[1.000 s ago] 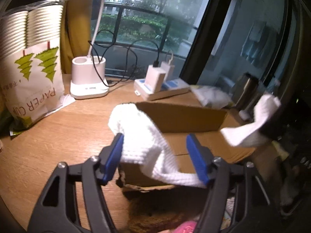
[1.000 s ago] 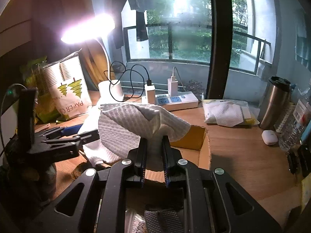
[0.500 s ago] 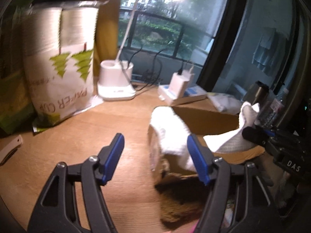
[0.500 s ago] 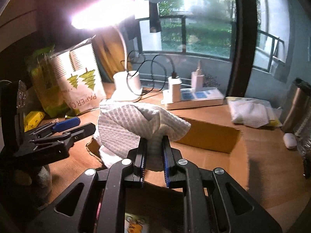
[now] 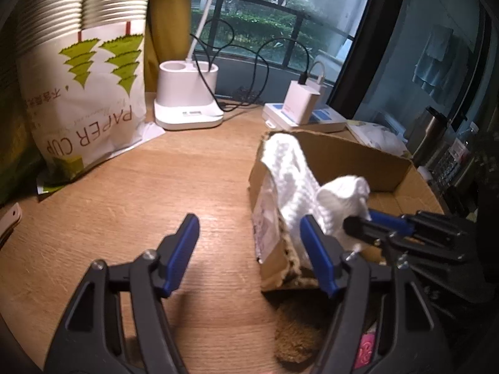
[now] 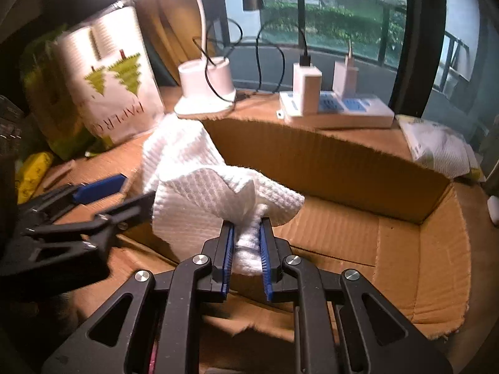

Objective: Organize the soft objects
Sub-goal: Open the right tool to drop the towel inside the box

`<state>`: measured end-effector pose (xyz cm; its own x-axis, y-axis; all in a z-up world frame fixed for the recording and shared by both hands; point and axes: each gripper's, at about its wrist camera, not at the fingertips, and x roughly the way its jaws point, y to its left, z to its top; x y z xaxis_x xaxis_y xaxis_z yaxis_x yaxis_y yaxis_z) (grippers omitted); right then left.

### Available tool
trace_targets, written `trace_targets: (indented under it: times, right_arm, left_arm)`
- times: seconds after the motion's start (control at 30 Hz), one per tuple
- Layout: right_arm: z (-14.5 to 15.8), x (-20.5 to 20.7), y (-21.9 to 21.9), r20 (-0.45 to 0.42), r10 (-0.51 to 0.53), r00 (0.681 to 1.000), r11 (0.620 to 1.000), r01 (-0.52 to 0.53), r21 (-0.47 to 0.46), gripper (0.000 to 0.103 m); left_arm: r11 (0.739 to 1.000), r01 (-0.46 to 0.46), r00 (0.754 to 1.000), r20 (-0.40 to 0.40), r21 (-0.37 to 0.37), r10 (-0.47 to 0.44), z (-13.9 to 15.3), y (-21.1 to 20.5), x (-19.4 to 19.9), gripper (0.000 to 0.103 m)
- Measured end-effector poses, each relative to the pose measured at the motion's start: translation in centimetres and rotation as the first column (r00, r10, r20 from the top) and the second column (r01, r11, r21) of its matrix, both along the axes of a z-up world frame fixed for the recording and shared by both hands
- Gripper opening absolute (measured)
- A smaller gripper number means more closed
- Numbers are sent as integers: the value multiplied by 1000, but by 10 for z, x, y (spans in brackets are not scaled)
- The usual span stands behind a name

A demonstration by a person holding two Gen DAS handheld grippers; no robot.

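A white waffle-weave cloth (image 6: 199, 187) hangs over the left wall of an open cardboard box (image 6: 343, 168) and bunches above the box floor. My right gripper (image 6: 246, 243) is shut on a fold of it, low over the inside of the box. In the left wrist view the cloth (image 5: 290, 171) drapes over the box's (image 5: 358, 155) corner, with the right gripper (image 5: 358, 226) pinching its near end. My left gripper (image 5: 249, 249) stands open over the wooden desk just left of the box, its right pad beside the cloth and nothing pressed between its pads. From the right wrist view the left gripper (image 6: 124, 196) sits at the box's left side.
A bag of paper cups (image 5: 84, 99) stands at the back left, then a white lamp base (image 5: 187, 99) with cables and a power strip with chargers (image 5: 305, 112). A tissue pack (image 6: 436, 149) and a steel flask (image 5: 427, 137) lie right of the box. Something brown and fuzzy (image 5: 296, 333) lies near the box's front.
The cloth no longer lies between the left gripper's pads; that gripper now sits left of the box. The right gripper has sunk with the cloth into the box.
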<state>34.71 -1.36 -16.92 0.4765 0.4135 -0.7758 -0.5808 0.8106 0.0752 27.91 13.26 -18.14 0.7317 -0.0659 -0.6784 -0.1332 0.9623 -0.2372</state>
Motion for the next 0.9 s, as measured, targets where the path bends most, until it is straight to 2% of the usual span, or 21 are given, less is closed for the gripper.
trace_targets:
  times: [0.1,0.23,0.37,0.63,0.9]
  right_arm:
    - [-1,1,-2,-5,-9,1000,1000,9,-9,22]
    - [7,-1,-6,16,-26,1000,1000,26,-6,42]
    - [19,-4,-14,33,-39,999,999,38,12,51]
    - [46,-26,-29,91,-46,995,998,42,45,52]
    - [67,-51,-50,131,-57,990,996,48,71,52]
  left_arm:
    - [1000,-7,1000,13,-8,8,5,2,-5,68]
    - [1000,-12,999,39,-7,12,16,2,-12,69]
    - [1000,-5,998,67,2,5,27,-2,-20,69]
    - [1000,7,996,88,10,-8,42,-13,-36,69]
    - [999,35,993,114,14,-36,58,-29,-57,76]
